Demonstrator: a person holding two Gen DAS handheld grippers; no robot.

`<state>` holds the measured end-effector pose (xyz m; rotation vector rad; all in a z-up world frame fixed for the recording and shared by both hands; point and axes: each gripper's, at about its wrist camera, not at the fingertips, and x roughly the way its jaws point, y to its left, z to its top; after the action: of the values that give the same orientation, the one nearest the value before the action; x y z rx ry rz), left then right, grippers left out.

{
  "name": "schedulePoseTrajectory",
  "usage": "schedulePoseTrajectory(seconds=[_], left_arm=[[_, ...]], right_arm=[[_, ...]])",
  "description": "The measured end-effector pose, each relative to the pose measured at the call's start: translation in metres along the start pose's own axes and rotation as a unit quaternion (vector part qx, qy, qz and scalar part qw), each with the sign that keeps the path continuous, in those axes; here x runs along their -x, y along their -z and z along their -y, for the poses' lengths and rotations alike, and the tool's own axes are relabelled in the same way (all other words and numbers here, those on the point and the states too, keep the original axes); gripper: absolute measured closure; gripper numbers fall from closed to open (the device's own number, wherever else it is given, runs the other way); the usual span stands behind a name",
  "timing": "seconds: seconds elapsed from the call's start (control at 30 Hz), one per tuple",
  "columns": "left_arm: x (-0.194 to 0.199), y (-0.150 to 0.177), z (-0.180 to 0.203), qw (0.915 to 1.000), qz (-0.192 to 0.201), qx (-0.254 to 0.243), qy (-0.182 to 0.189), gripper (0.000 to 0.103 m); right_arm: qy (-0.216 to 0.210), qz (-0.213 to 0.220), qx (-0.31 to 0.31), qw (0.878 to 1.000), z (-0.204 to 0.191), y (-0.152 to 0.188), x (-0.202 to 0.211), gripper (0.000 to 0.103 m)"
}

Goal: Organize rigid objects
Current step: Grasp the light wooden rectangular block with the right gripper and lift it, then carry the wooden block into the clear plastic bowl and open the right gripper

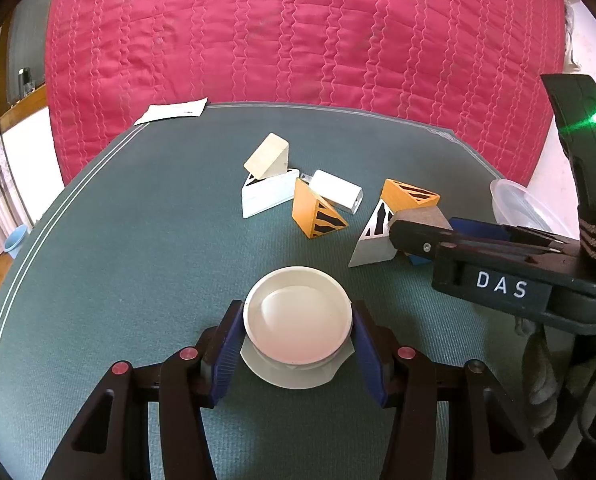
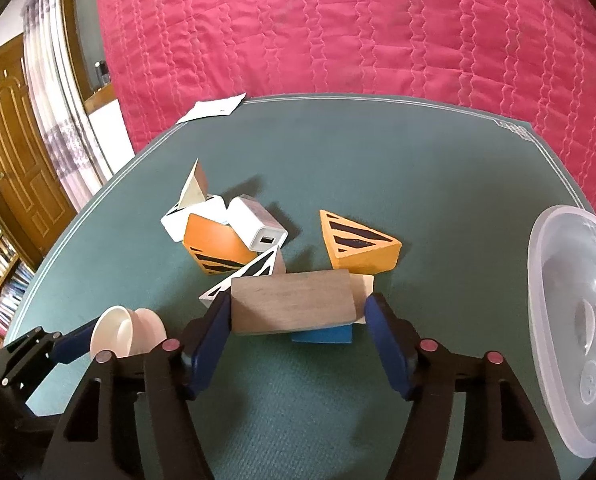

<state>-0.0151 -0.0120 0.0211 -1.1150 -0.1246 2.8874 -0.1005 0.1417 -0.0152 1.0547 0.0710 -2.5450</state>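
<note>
Right wrist view: right gripper jaws apart around stiff, light-looking wooden block, grab its short ends; left gripper clamped on white bowl

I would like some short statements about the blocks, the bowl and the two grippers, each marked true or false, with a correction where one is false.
1. The left gripper is closed on the white bowl. True.
2. The white charger lies alone, far from the blocks. False: it rests against an orange striped block.
3. The brown wooden block sits between the right gripper's fingers. True.
4. The clear plastic lid covers the bowl. False: it lies apart at the table edge.
5. The table has a red surface. False: it is green; the quilt behind is red.
</note>
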Motion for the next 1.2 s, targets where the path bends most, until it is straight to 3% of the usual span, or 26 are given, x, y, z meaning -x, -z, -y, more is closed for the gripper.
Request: schedulePoseTrajectory(seconds=[0.37, 0.77, 1.2], left_arm=[[0.0, 0.001, 0.003, 1.0, -0.001, 0.0, -0.001, 0.048], [0.0, 0.001, 0.006, 1.0, -0.001, 0.001, -0.003, 0.048], [0.0, 0.003, 0.013, 0.9999, -0.006, -0.013, -0.01, 0.048]], right_arm=[[-0.009, 0.013, -0.024, 1.0, 0.008, 0.007, 0.013, 0.042], [-0.003, 0.044, -0.069, 0.997, 0.033, 0.031, 0.06, 0.042], [0.062, 0.067, -0.125, 0.988, 0.096, 0.057, 0.107, 0.042]])
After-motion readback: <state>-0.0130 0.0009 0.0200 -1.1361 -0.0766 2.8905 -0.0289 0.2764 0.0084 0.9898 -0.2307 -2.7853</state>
